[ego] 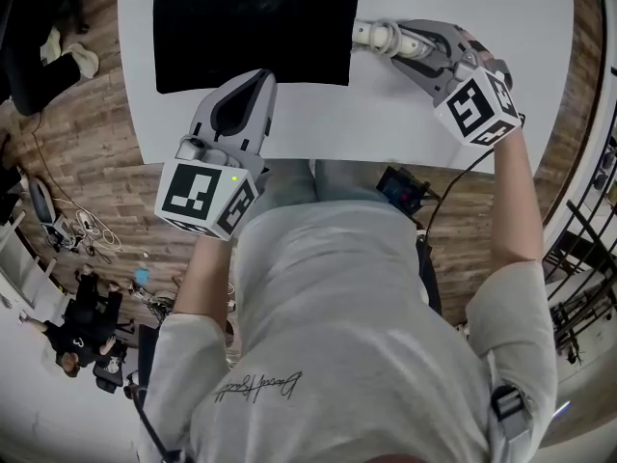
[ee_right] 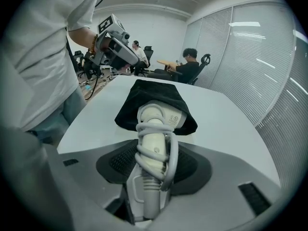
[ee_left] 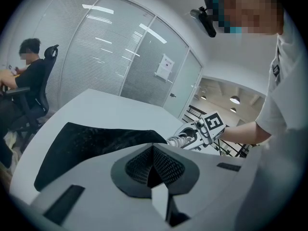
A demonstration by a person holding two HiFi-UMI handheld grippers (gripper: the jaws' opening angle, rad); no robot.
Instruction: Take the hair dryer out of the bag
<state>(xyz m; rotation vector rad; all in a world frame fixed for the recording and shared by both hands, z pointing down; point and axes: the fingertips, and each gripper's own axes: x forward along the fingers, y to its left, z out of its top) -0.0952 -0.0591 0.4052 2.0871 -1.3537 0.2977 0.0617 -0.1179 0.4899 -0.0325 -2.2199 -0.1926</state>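
White surface (ee_right: 226,114), glass-walled office: right gripper (ee_right: 153,170) is clamped on the cord-wrapped handle of the hair dryer (ee_right: 159,117), so I'd pull straight back along the handle and pin the black bag (ee_right: 159,93) with the closed-up, empty left gripper (ee_left: 153,150). Dryer's head sits inside the bag's mouth just ahead of the right gripper, toward the surface's far edge.

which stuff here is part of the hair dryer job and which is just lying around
Job: hair dryer, black bag, right gripper on its handle, left gripper.
Lying about: floor cables, office chair.
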